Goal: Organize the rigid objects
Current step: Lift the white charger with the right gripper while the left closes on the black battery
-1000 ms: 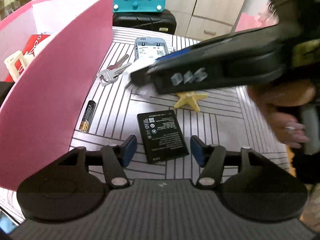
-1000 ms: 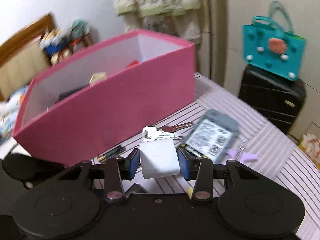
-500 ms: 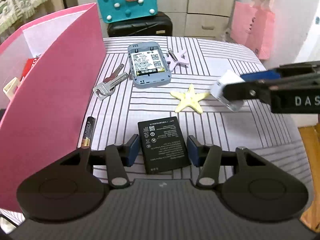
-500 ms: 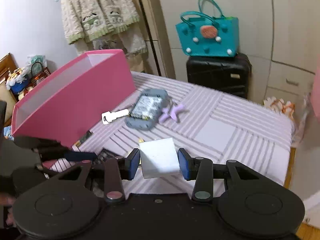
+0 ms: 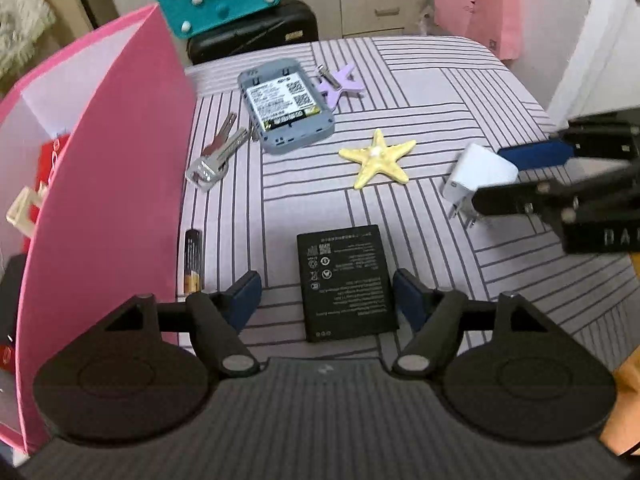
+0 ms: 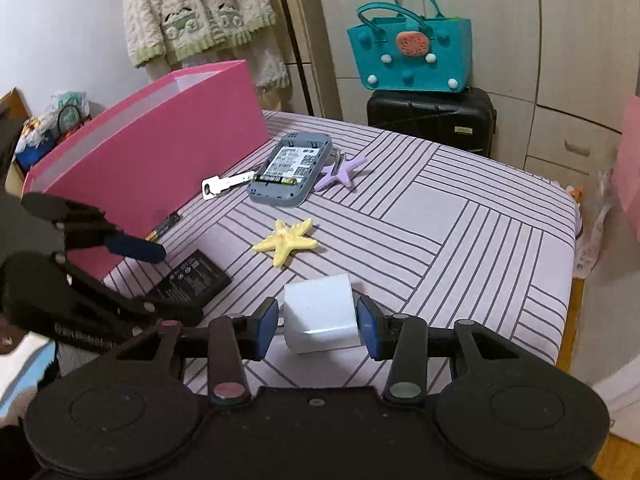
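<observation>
My right gripper (image 6: 318, 326) has a white charger plug (image 6: 320, 322) between its pads; small gaps show on both sides, and the plug's prongs touch the table in the left wrist view (image 5: 478, 178). My left gripper (image 5: 326, 296) is open around a flat black battery (image 5: 346, 282) lying on the striped table. A yellow starfish (image 5: 378, 158), a grey router (image 5: 286, 106), keys (image 5: 218, 152), a purple starfish clip (image 5: 340, 84) and an AA battery (image 5: 193, 260) lie on the table. The pink box (image 5: 108, 184) stands at the left.
A black suitcase (image 6: 432, 118) with a teal bag (image 6: 412, 54) on it stands behind the table. The table's right edge (image 6: 570, 264) drops off near a pink bag (image 5: 476, 0). The pink box holds a red item (image 5: 48, 160) and a cream piece (image 5: 22, 210).
My right gripper swung away from the pink box to the table's right side, lowered the charger plug onto the table, and its jaws have loosened. My left gripper stayed over the black battery.
</observation>
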The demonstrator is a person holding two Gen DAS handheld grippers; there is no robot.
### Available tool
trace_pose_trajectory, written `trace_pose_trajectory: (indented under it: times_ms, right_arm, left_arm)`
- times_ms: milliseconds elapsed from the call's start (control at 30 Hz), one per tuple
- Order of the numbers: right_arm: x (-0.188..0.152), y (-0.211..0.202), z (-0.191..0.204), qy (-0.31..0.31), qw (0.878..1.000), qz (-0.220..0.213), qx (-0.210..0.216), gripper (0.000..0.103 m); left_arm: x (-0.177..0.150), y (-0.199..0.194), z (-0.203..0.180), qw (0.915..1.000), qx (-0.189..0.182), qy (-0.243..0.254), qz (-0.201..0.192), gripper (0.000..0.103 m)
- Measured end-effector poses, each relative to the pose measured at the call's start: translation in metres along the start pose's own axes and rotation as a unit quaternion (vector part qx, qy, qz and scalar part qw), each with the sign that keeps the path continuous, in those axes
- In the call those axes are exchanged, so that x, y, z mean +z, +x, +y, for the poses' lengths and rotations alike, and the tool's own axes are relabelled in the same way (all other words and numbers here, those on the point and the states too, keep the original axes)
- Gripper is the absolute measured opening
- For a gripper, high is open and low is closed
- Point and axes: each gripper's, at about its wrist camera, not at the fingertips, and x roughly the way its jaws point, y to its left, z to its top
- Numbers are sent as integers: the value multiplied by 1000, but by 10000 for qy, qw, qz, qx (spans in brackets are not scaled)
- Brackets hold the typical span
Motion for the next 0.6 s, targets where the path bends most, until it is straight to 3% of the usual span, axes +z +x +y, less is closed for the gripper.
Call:
trace_pose_trajectory:
  times_ms: [100, 133, 400, 433, 500, 600]
  right_arm:
    - [-2, 2, 4, -200, 9998, -20, 27, 61]
    - [-3, 3, 6, -252, 9997, -20, -8, 62]
    - [-9, 18, 23, -834, 9958, 4, -380, 73]
    - [-8, 17, 23, -813, 9958, -14, -431, 72]
    - [-8, 16, 23, -769, 9959, -27, -467, 60]
    - [-6, 14, 22, -655, 9967, 15, -474, 60]
  left_arm:
    - [3, -1, 2, 9994, -317, 101, -17, 50]
    - [3, -1, 1, 9995, -288, 153, -37, 48]
    - [-1, -3, 1, 9990, -354, 249, -136, 48]
    - [0, -3, 0, 9989, -336, 289, -152, 48]
    - [0, -2, 1, 9988, -364, 294, -164, 48]
    - [-1, -2, 4, 9987, -408, 231, -193, 48]
